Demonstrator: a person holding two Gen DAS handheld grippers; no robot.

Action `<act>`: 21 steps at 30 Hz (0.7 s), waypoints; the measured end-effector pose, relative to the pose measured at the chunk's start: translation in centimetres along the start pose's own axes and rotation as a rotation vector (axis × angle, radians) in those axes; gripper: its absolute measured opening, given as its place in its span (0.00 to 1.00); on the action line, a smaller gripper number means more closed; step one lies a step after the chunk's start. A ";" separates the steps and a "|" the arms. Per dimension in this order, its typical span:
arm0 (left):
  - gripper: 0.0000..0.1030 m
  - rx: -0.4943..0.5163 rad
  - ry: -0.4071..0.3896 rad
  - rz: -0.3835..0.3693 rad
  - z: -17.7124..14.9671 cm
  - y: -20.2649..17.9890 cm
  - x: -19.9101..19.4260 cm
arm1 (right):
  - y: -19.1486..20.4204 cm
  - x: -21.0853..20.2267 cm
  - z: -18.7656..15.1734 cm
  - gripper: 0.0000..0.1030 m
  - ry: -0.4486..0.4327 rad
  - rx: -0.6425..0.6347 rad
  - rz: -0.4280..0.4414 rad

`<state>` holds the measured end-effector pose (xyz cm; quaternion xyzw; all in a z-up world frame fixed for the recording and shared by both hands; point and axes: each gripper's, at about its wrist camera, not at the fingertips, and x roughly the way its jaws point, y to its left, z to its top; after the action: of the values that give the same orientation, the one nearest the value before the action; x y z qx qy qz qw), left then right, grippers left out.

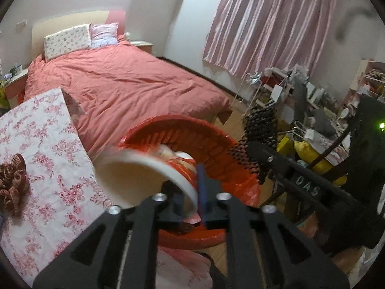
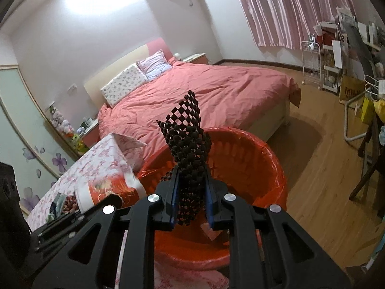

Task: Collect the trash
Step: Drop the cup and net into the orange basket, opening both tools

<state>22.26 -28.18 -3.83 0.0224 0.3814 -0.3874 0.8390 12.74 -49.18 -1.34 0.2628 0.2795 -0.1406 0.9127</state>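
A red bin lined with a red bag stands on the floor right below both grippers, with some trash inside. My left gripper is over the bin. The rim of a white and red paper cup sits between its fingers. The cup is blurred and tilted on its side, and the pads stand slightly apart from its wall. My right gripper is shut on a black mesh net, which sticks up above the bin's opening.
A table with a floral cloth is to the left of the bin, with a brown crumpled thing on it. A bed with a red cover lies behind. Cluttered shelves and bags and a chair line the right.
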 end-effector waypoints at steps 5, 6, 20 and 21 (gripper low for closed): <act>0.33 -0.040 0.029 0.038 -0.3 1.7 1.1 | -0.7 0.8 -0.1 0.39 0.026 0.012 -0.012; 0.35 -0.043 0.029 0.044 -0.4 2.1 1.0 | -0.8 0.8 -0.2 0.41 0.028 0.012 -0.012; 0.52 -0.053 -0.013 0.190 -2.0 6.0 -3.2 | 0.8 -0.3 0.1 0.60 0.026 -0.031 -0.042; 0.53 -0.054 -0.016 0.201 -2.1 6.3 -3.5 | 1.1 -0.3 0.0 0.61 0.025 -0.037 -0.041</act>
<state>23.71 -20.92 -4.67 0.0347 0.3811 -0.2910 0.8769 12.94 -48.27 -0.70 0.2415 0.2988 -0.1509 0.9108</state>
